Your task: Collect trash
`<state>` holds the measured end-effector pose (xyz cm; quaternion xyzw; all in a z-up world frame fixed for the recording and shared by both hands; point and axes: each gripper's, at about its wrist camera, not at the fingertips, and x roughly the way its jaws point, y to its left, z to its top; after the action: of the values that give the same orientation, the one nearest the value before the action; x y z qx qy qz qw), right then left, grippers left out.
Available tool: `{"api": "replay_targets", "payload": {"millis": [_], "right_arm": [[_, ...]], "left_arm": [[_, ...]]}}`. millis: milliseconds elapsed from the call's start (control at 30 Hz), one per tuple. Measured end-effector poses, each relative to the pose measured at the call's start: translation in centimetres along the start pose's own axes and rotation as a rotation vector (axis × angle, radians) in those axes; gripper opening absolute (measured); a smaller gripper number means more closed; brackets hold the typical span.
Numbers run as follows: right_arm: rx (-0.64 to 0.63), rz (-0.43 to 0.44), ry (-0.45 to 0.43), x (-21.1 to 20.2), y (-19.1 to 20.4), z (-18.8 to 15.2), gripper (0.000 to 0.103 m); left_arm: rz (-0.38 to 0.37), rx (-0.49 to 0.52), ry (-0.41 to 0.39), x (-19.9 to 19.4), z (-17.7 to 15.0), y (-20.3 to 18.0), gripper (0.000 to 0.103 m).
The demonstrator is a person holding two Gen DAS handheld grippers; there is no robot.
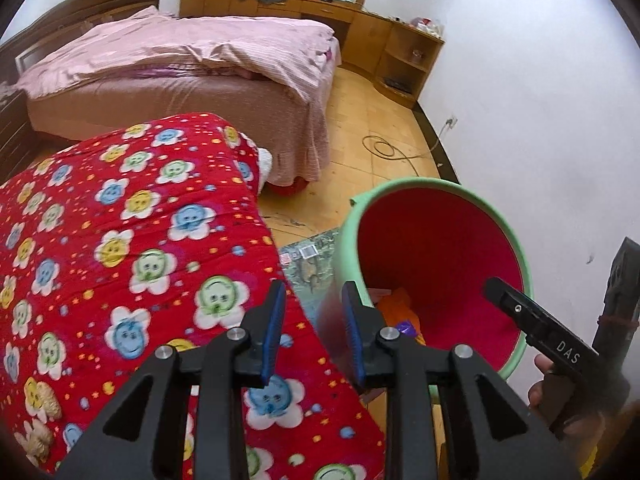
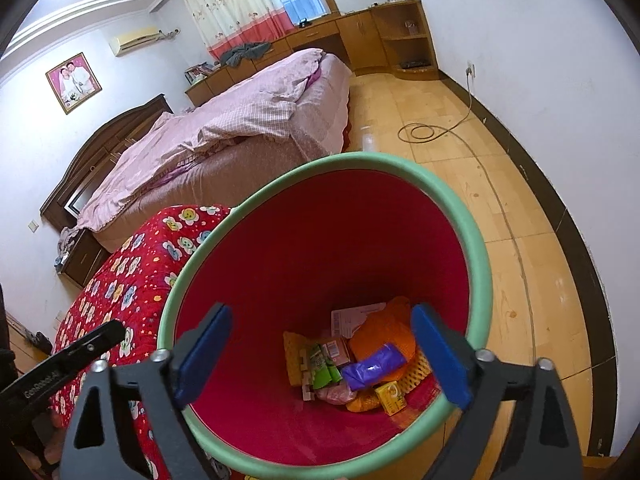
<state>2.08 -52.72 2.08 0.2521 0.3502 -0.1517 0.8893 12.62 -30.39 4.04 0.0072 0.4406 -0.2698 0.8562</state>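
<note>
**Over the bin, with both grippers empty**

We are in a bedroom with a wooden floor point(image 2: 472, 168), and we take the green-rimmed bin point(image 2: 476, 248) as our landmark. It stands on the floor just beside the red flowered quilt point(image 1: 132, 248).

Nearest to us, the right gripper point(image 2: 320, 356) hangs right above the bin's mouth, pointing down into it. Its jaws stand wide with nothing between the blue pads point(image 2: 438, 360). The collected trash point(image 2: 360, 364) lies at the bin's bottom, straight ahead of those jaws: a purple wrapper, an orange bag, a green packet, a small yellow box and a paper slip, piled loosely with no common long axis.

The left gripper point(image 1: 314, 332) sits to the quilt side of the bin, over the gap between quilt and rim. Its jaws are narrow and we see nothing held. Just beyond it, a flat printed packet point(image 1: 308, 260) lies on the floor against the bin's outer wall; we judge this may be trash not yet collected, and the left hand is the nearer one to it.

Farther beyond the bin are a coiled cable point(image 2: 424, 132) on the floor and the pink bed point(image 1: 180, 60).
</note>
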Motion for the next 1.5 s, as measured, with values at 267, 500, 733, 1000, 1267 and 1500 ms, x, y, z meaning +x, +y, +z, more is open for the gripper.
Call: {"api": "replay_targets", "payload": {"millis": [267, 500, 733, 1000, 1267, 1500], "right_arm": [[-0.016, 0.009, -0.023, -2.0, 1.1, -0.5, 0.097], [-0.032, 0.005, -0.045, -4.5, 3.0, -1.3, 0.097], [-0.078, 0.017, -0.045, -6.7, 5.9, -3.1, 0.097], [-0.133, 0.061, -0.056, -8.6, 9.6, -5.3, 0.097], [-0.196, 0.095, -0.069, -10.0, 13.3, -7.7, 0.097], [-0.236, 0.112, -0.08, -11.2, 15.6, -10.1, 0.097]], "left_arm": [[0.01, -0.013, -0.021, -2.4, -0.7, 1.2, 0.028], [0.021, -0.009, -0.034, -4.9, -1.7, 2.2, 0.028], [0.056, -0.014, -0.043, -7.7, -3.2, 3.9, 0.028], [0.118, -0.032, -0.064, -10.7, -4.9, 6.2, 0.028], [0.169, -0.078, -0.084, -13.2, -6.8, 8.9, 0.028], [0.222, -0.108, -0.126, -15.4, -8.9, 10.7, 0.032]]}}
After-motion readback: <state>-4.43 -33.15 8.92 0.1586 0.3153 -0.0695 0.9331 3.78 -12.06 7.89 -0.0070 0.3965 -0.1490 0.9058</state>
